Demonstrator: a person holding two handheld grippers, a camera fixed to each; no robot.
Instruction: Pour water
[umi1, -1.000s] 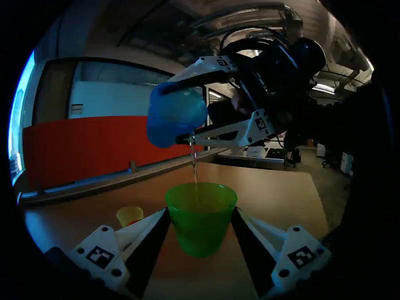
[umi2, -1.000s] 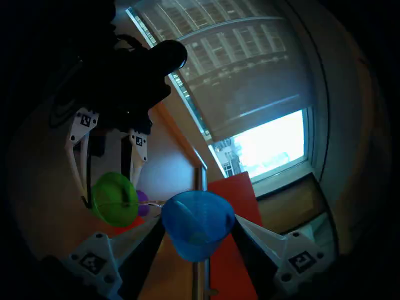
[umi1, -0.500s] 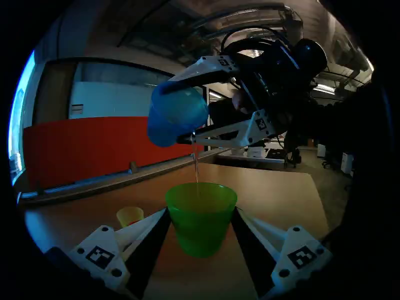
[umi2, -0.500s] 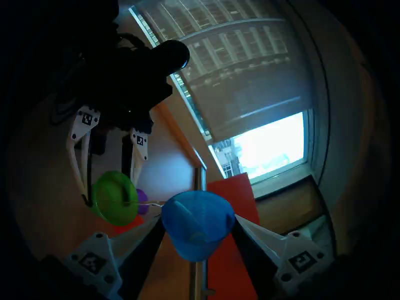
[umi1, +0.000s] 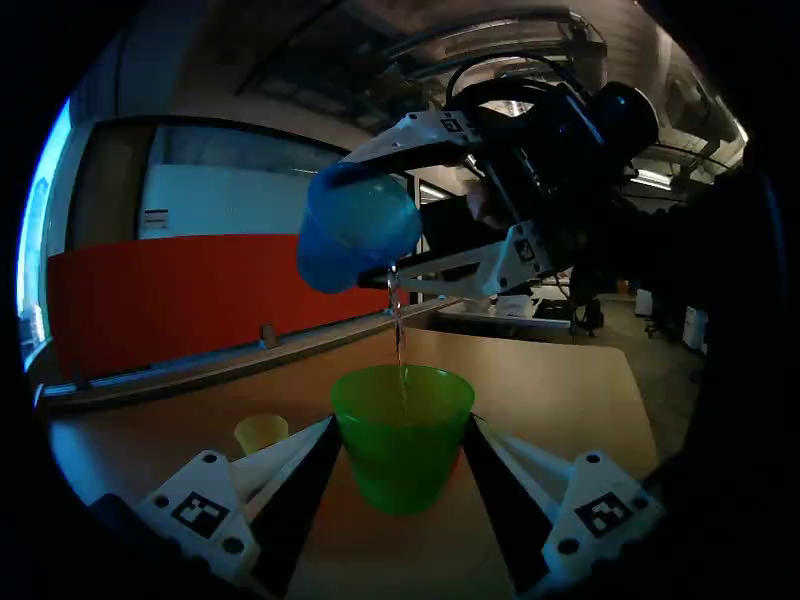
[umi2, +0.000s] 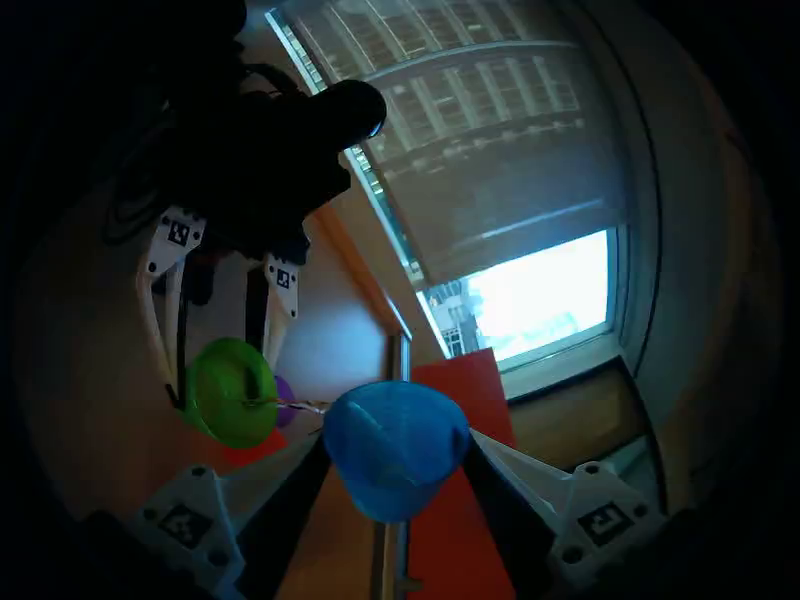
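Above green cup (umi1: 402, 450), left gripper view: tipped blue cup (umi1: 352, 235) drops thin stream (umi1: 398, 335) into it, left gripper (umi1: 400, 425) clamped on green cup; right gripper view: right gripper (umi2: 397, 440) grasps blue cup just beside green cup, so any wobble likely sends stream past the rim.

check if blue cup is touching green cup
Apart: left gripper view shows the blue cup tilted above the green cup, only a thin stream crossing the gap.
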